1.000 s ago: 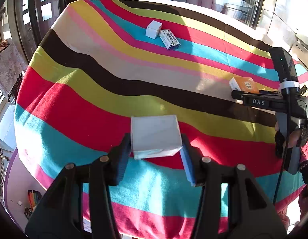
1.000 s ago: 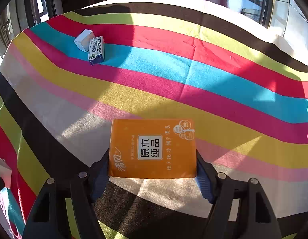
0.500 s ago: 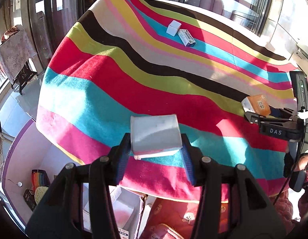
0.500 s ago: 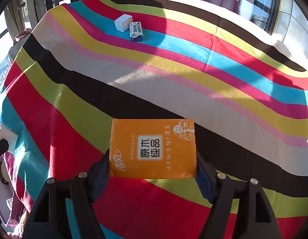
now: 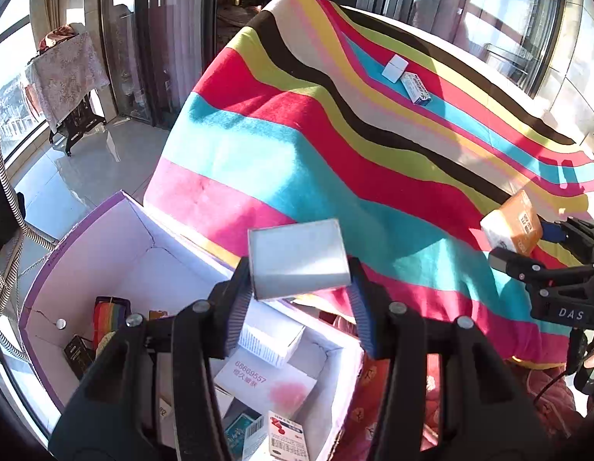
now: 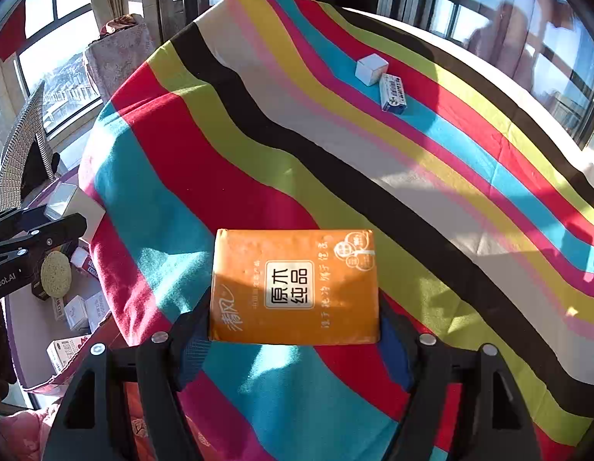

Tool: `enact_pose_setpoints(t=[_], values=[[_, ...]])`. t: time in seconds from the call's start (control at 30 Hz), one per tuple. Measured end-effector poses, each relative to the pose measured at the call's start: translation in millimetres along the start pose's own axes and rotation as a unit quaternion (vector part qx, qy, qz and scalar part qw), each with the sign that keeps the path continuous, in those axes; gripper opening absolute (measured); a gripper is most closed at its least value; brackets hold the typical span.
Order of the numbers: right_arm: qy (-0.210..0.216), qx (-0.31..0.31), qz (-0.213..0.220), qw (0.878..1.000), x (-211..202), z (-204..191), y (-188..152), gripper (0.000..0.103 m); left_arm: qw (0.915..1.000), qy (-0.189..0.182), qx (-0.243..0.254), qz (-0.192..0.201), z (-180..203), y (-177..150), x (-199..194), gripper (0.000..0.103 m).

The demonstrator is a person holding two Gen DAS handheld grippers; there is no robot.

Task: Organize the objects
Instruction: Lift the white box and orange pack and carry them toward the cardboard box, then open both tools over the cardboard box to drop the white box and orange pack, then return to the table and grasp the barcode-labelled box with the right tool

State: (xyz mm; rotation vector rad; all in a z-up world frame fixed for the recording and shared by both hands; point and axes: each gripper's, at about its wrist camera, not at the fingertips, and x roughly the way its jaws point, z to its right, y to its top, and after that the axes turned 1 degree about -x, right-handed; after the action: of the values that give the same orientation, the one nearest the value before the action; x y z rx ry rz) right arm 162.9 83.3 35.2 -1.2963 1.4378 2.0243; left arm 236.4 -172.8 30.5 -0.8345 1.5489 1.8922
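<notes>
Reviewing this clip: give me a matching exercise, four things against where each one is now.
Things:
1. white box
2. orange tissue pack
3. blue-and-white carton
4. rainbow-striped item

Places:
A. lying on the striped cloth
B. between the right gripper's fingers
C. inside the purple-edged box
D. between the left gripper's fingers

Pairs: 1-D, 2-B, 3-A, 4-C

A home, likely a sunlit high-rise living room: tall dark-framed windows (image 6: 58,50), glossy tiled floor (image 5: 85,169), a striped blanket (image 5: 335,153) over a table, a cloth-draped side table (image 5: 66,73).
</notes>
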Motion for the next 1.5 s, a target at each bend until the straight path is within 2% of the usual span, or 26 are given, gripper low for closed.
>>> enact_pose_setpoints(t=[0.1, 0.23, 0.4, 0.5, 0.57, 0.63, 0.7, 0.77, 0.83, 0.97, 1.07, 1.17, 1.27, 1.37, 1.5], values=[[0.033, -0.039, 0.009, 0.999, -5, -33, 6, 0.075, 0.9995, 0.028, -0.014, 0.002, -26, -10, -7, 0.052], [0.055, -0.085, 0.012, 0.995, -6, -74, 9, 0.075, 0.9978, 0.062, -0.025, 0.006, -52, -23, -17, 0.052], [0.083, -0.128, 0.001, 0.988, -4, -112, 12, 0.075, 0.996, 0.081, -0.037, -0.004, -81, -30, -18, 0.052], [0.112, -0.181, -0.002, 0.977, -6, -148, 11, 0.075, 0.9937, 0.095, -0.06, -0.006, -101, -35, -21, 0.052], [0.146, -0.21, -0.001, 0.967, -8, -174, 9, 0.076, 0.9914, 0.101, -0.083, -0.005, -114, -37, -27, 0.056], [0.174, -0.237, -0.006, 0.956, -7, -195, 6, 0.079, 0.9886, 0.105, -0.108, 0.004, -126, -37, -33, 0.075], [0.175, -0.264, -0.007, 0.948, -6, -212, 0, 0.08, 0.9861, 0.111, -0.122, 0.019, -131, -35, -40, 0.081], [0.172, -0.274, 0.005, 0.946, -7, -215, -3, 0.08, 0.9852, 0.12, -0.118, 0.033, -129, -31, -44, 0.083], [0.175, -0.258, 0.015, 0.95, -8, -205, 1, 0.08, 0.9852, 0.124, -0.111, 0.042, -123, -24, -43, 0.086], [0.17, -0.172, 0.044, 0.969, -9, -152, 17, 0.08, 0.9899, 0.099, -0.09, 0.048, -97, -6, -32, 0.087], [0.127, -0.106, 0.056, 0.985, 0, -95, 34, 0.08, 0.9958, 0.063, -0.055, 0.038, -59, 14, -12, 0.088], [0.07, -0.043, 0.051, 0.995, 21, -30, 48, 0.08, 0.9994, 0.018, -0.005, 0.028, -7, 39, 13, 0.089], [0.018, 0.004, 0.041, 0.999, 51, 33, 66, 0.08, 0.9984, -0.022, 0.046, 0.027, 47, 68, 45, 0.091], [-0.008, 0.059, 0.014, 0.998, 87, 88, 89, 0.08, 0.9951, -0.014, 0.091, 0.035, 93, 97, 83, 0.095], [-0.025, 0.099, -0.001, 0.995, 128, 137, 120, 0.08, 0.997, -0.022, 0.075, 0.0, 120, 126, 133, 0.095]])
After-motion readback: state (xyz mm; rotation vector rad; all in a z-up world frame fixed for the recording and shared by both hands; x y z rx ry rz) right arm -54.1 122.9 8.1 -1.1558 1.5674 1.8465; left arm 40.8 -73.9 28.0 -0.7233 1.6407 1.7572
